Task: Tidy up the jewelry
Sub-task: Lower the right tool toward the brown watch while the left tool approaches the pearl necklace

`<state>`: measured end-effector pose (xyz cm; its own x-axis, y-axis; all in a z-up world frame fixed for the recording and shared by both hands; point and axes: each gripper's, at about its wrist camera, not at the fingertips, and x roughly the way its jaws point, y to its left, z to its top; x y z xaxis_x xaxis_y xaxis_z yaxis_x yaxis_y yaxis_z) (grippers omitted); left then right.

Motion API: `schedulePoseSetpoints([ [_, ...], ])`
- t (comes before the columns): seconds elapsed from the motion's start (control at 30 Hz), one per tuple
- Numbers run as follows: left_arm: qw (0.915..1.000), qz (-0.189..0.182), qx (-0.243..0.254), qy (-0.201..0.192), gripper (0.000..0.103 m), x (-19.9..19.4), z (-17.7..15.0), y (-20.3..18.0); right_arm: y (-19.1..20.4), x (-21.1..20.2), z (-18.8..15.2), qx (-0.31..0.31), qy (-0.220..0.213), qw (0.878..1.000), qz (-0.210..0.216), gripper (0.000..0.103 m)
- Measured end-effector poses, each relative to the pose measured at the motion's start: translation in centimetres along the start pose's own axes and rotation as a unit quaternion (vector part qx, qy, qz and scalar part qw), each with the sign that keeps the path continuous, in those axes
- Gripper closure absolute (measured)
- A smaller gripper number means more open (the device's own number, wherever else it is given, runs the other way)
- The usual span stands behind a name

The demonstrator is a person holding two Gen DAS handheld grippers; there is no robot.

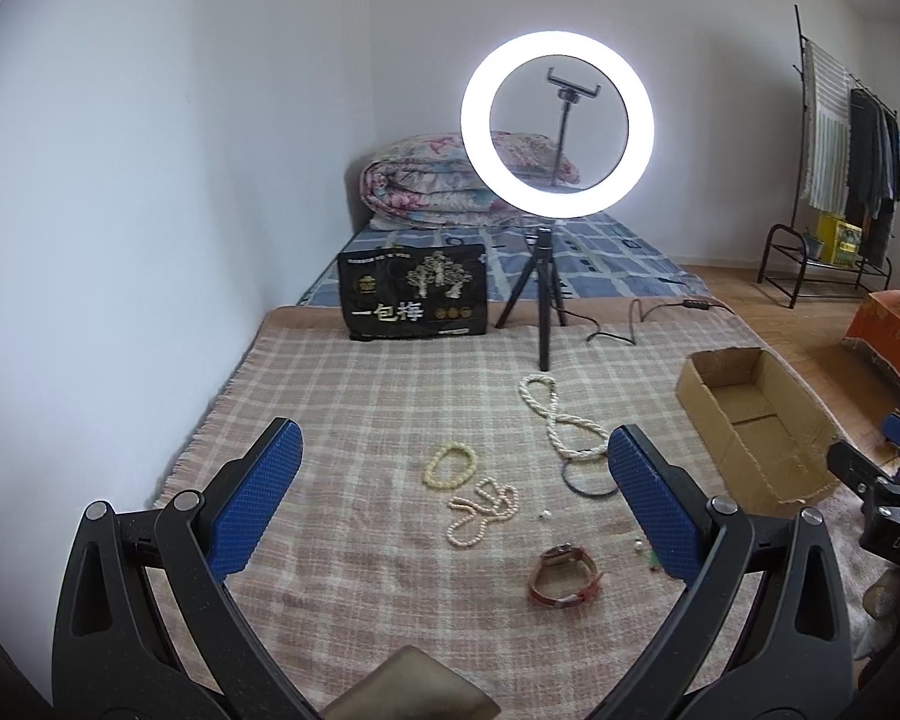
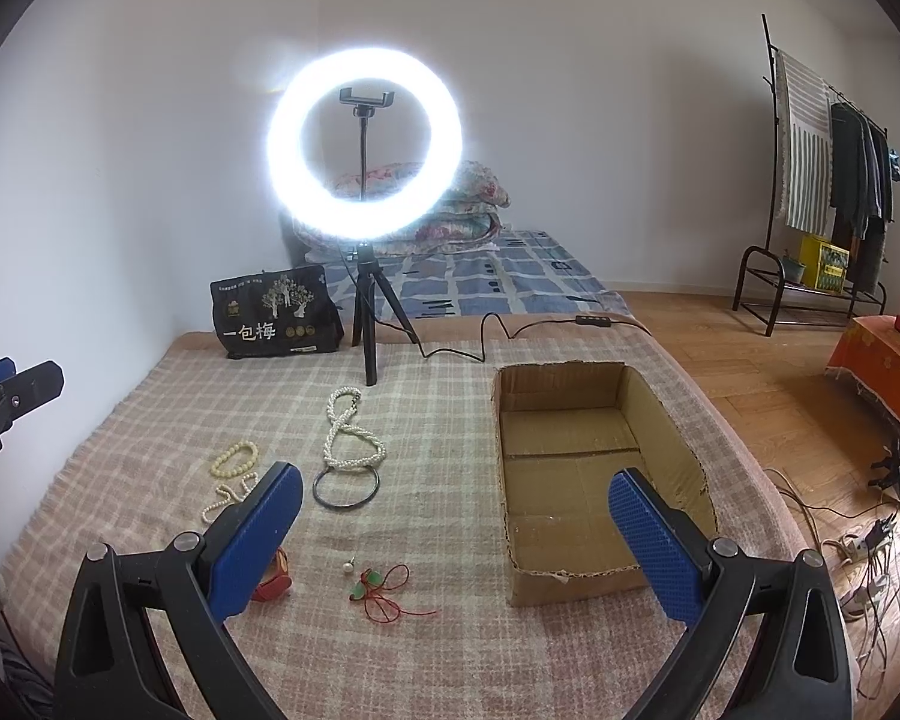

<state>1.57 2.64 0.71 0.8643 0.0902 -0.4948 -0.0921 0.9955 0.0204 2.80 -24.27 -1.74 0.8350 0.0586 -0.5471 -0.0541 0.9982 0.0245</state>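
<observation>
Jewelry lies scattered on a checked blanket (image 1: 354, 396). In the left wrist view: a twisted white pearl necklace (image 1: 561, 420), a cream bead bracelet (image 1: 450, 464), a thin pearl strand (image 1: 483, 507), a black ring (image 1: 588, 480), a red-strapped watch (image 1: 564, 576) and a small pearl stud (image 1: 546, 515). The right wrist view adds a red cord with a green pendant (image 2: 381, 591) and a pearl stud (image 2: 348, 567). An open, empty cardboard box (image 2: 666, 444) sits to the right. My left gripper (image 1: 450, 480) is open above the bracelets. My right gripper (image 2: 453, 516) is open and empty between jewelry and box.
A lit ring light on a black tripod (image 1: 545, 300) stands at the blanket's far end, its cable (image 2: 486, 336) trailing right. A black printed bag (image 1: 414, 294) stands beside it. A folded quilt (image 1: 426, 186), a clothes rack (image 2: 822, 180) and floor cables (image 2: 870, 546) lie beyond.
</observation>
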Motion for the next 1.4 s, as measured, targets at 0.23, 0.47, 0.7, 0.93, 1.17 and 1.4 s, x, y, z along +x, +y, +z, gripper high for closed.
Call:
schedulePoseSetpoints([
  [0.23,0.9992,0.018,-0.01,0.033,0.0,2.6,0.8,3.0,0.4,1.8,0.5,-0.017,0.009,1.0,0.019,0.0],
  [0.47,0.9983,0.02,-0.02,0.051,0.0,4.8,1.7,5.7,0.7,4.3,1.3,-0.045,0.009,0.999,0.014,0.0],
  [0.7,0.9972,-0.003,-0.022,0.071,0.008,7.6,1.5,6.0,2.0,7.7,1.0,-0.052,0.05,0.996,0.056,0.008],
  [0.93,0.9847,-0.058,-0.036,0.16,0.042,12.2,-0.4,4.5,6.0,11.2,-1.2,-0.077,0.143,0.975,0.152,0.026],
  [1.17,0.9677,-0.084,-0.041,0.234,0.059,16.1,-3.1,3.2,8.4,15.1,-4.1,-0.057,0.243,0.945,0.211,0.054],
  [1.4,0.9439,-0.098,-0.067,0.308,0.06,19.4,-6.0,2.8,10.4,16.6,-5.2,-0.062,0.279,0.931,0.228,0.058],
])
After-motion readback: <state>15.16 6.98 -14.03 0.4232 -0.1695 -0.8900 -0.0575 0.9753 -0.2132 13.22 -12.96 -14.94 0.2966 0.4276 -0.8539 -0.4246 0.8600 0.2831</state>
